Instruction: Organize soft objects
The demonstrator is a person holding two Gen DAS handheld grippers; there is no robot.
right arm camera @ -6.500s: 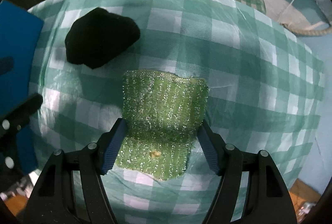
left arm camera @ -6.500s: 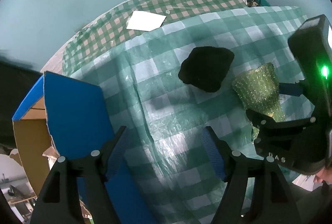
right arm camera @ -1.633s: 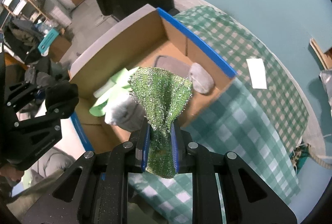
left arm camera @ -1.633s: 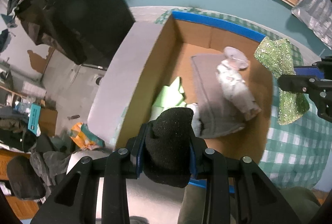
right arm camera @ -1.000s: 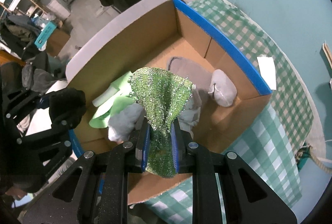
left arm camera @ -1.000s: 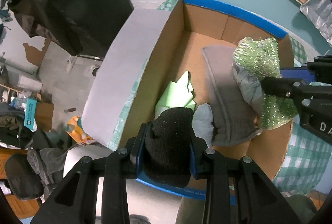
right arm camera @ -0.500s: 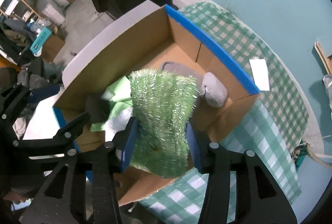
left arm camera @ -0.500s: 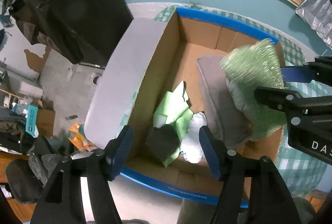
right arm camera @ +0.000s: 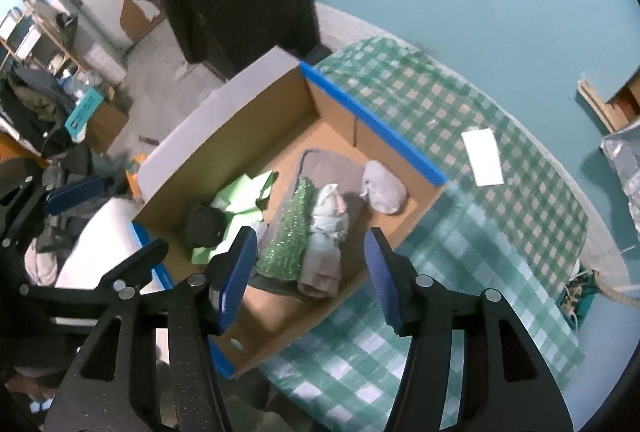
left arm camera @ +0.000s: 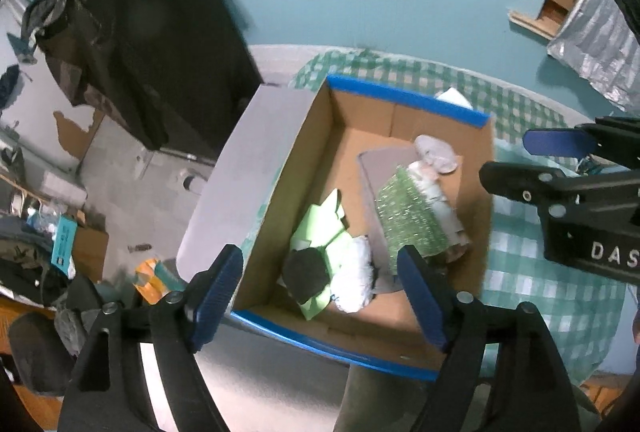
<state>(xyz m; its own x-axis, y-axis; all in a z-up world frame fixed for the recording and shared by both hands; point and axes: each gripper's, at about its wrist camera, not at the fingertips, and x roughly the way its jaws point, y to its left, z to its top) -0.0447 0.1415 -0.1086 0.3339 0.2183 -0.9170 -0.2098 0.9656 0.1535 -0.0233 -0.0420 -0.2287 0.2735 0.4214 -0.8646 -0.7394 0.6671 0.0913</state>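
Glittery green cloth [right arm camera: 289, 232] and a black knit lump [left arm camera: 306, 273] lie in the cardboard box [left arm camera: 460, 114], both looking light, limp and best pinched at a bunched fold, while the left tool [left arm camera: 320, 296] and right tool [right arm camera: 310, 272] hang empty above, jaws opening.

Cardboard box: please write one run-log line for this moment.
left hand-held gripper: opening, empty | right hand-held gripper: opening, empty | black item, green item: in cardboard box

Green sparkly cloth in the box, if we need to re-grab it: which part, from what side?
Take the green sparkly cloth by its raised upper edge, coming straight down from above. It lies tilted against the rolled grey bundle inside the cardboard box, so the walls probably block any side approach; its soft ridge should pinch easily between the jaws.
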